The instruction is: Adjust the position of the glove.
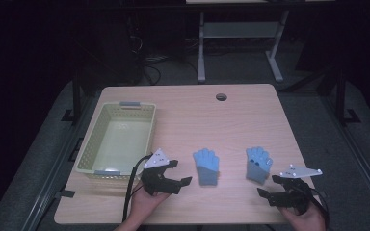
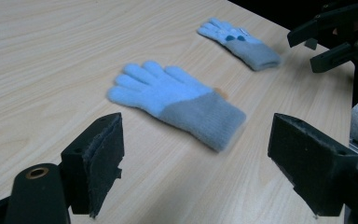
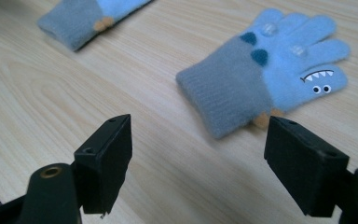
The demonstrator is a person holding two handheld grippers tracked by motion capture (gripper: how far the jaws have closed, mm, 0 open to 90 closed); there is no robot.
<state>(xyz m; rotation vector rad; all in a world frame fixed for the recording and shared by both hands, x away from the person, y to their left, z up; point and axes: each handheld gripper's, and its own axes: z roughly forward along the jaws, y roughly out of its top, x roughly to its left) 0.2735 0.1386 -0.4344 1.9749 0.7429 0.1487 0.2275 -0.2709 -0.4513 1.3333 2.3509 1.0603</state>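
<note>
Two light-blue gloves with grey cuffs lie flat on the wooden table (image 1: 221,125), fingers pointing away from me. The plain one (image 1: 206,166) (image 2: 177,102) lies left of centre. The other glove (image 1: 258,163) (image 3: 270,74) has a small monster face and dark spots. My left gripper (image 1: 182,172) (image 2: 198,144) hovers just left of the plain glove's cuff, open and holding nothing. Near the table's front edge, my right gripper (image 1: 267,185) (image 3: 200,149) stands open and holding nothing in front of the monster glove's cuff. Its jaws also appear far off in the left gripper view (image 2: 307,44).
A pale yellow plastic basket (image 1: 92,130) sits on the left part of the table with nothing visible inside. A round cable hole (image 1: 221,96) is near the far edge. Beyond the table stand dark floor and a metal frame (image 1: 201,48).
</note>
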